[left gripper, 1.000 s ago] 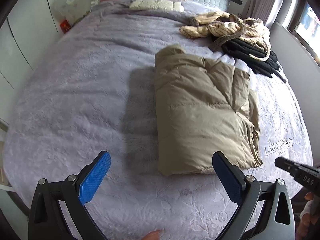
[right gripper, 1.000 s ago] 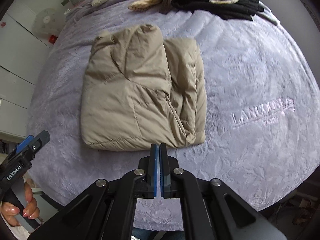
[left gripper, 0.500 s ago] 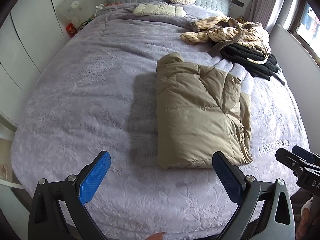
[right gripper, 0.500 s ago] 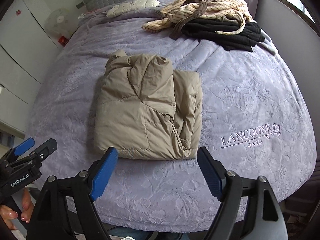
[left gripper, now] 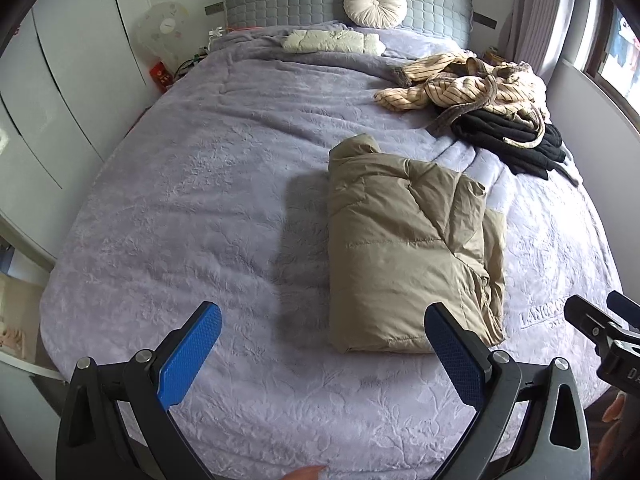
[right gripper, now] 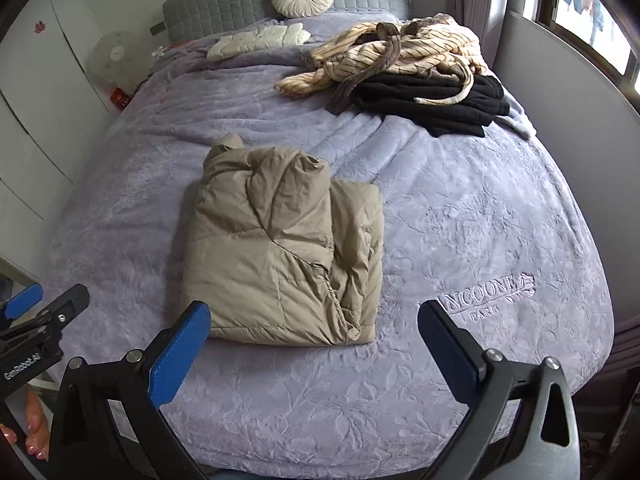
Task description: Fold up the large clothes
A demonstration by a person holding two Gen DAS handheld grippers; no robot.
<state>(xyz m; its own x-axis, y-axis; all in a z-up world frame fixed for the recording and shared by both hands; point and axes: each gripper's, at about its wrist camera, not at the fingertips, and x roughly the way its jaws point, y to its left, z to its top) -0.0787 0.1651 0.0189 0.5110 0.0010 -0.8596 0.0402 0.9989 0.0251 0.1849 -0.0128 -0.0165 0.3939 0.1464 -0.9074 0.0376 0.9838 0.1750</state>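
A tan puffer jacket (left gripper: 408,248) (right gripper: 280,256) lies folded into a thick rectangle on the lilac bed cover (left gripper: 200,200) (right gripper: 480,208). My left gripper (left gripper: 324,336) hangs above the bed's near edge, its blue pads wide apart with nothing between them; the jacket's near end lies beyond its right finger. My right gripper (right gripper: 316,332) hovers over the jacket's near edge; its jaws are opening wide and hold nothing. Each view catches the other gripper at its side edge.
A heap of striped cream clothes (left gripper: 468,84) (right gripper: 396,56) and black clothes (left gripper: 512,140) (right gripper: 432,100) lies at the far right. A white folded garment (left gripper: 328,42) and a round cushion (left gripper: 376,4) sit by the grey headboard. White wardrobes stand left; a wall and window stand right.
The right gripper went from shut to wide open. Both grippers rose away from the bed, so the jacket looks smaller and the headboard has come into view.
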